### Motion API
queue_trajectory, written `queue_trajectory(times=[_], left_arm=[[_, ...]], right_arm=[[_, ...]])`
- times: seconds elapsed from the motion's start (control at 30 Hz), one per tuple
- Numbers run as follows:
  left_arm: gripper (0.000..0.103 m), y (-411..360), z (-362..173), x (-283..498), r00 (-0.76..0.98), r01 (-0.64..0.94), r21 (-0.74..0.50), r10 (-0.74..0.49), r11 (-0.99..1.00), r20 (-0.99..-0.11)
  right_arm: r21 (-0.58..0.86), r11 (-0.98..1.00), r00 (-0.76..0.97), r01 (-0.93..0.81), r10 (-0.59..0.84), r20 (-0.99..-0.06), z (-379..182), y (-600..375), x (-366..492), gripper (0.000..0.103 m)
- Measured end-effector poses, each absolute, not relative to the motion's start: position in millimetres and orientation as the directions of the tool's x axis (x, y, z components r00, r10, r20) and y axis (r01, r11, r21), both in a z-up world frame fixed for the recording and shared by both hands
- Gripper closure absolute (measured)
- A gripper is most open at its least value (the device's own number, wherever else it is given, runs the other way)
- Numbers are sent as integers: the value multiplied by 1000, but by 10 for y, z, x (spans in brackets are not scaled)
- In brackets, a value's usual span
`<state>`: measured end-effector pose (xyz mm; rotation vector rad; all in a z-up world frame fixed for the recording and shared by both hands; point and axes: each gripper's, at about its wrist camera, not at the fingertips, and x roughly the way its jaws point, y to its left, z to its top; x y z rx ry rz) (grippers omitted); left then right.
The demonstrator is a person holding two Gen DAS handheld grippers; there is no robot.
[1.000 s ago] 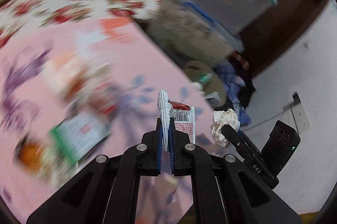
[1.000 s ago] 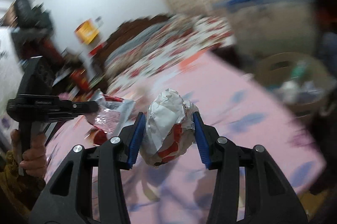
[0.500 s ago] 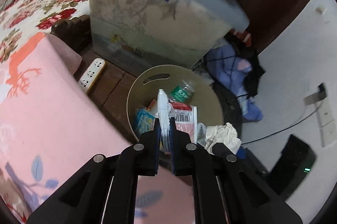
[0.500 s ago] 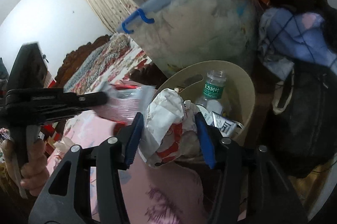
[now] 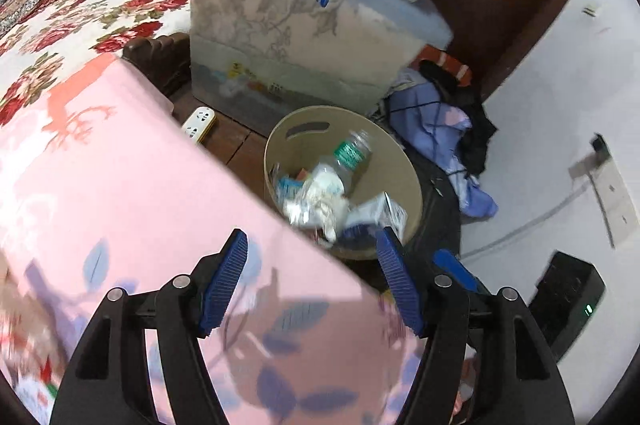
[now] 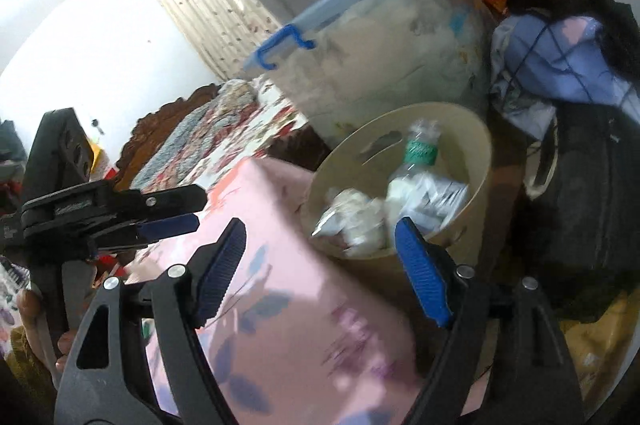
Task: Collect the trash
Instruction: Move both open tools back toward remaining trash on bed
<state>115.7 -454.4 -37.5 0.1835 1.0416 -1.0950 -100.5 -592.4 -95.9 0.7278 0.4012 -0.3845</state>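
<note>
Presently, findings as noted:
Left claw: jaws opening, nothing held between them.
Right claw: jaws opening, likewise empty.
Trash: paper wads and bottle lodged inside the bin.
Risk: light scraps may be bounced over the rim.
Surface: pink cloth; cluttered bedroom.

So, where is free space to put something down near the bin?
Free: the pink cloth left of the bin. Crowded: inside the bin, full of trash; behind it the storage box; right of it clothes.
</note>
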Motion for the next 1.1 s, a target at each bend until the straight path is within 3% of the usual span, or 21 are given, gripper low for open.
queue_trajectory(times=[0.2, 0.37, 0.53, 0.8, 1.1], left_arm=[[39, -3495, -379, 851, 124, 791, -316, -642, 524, -756], [39, -2608, -552, 744, 185, 728, -310, -610, 612, -771], [39, -1765, -667, 767, 225, 625, -356, -597, 695, -770], [39, -693, -851, 835, 293, 442, -442, -592, 780, -751], [39, -229, -962, 873, 317, 358, -505, -610, 786, -726]], right_arm=[[584, 724, 882, 367, -72, -465, -900, -5288, -921, 27], [588, 765, 851, 263, 102, -514, -991, -4716, -585, 42], [592, 789, 793, 165, 251, -555, -1057, -4146, -283, 51], [535, 844, 690, 35, 366, -624, -1112, -3341, 60, 57], [477, 878, 615, -35, 396, -682, -1187, -2788, 187, 57]])
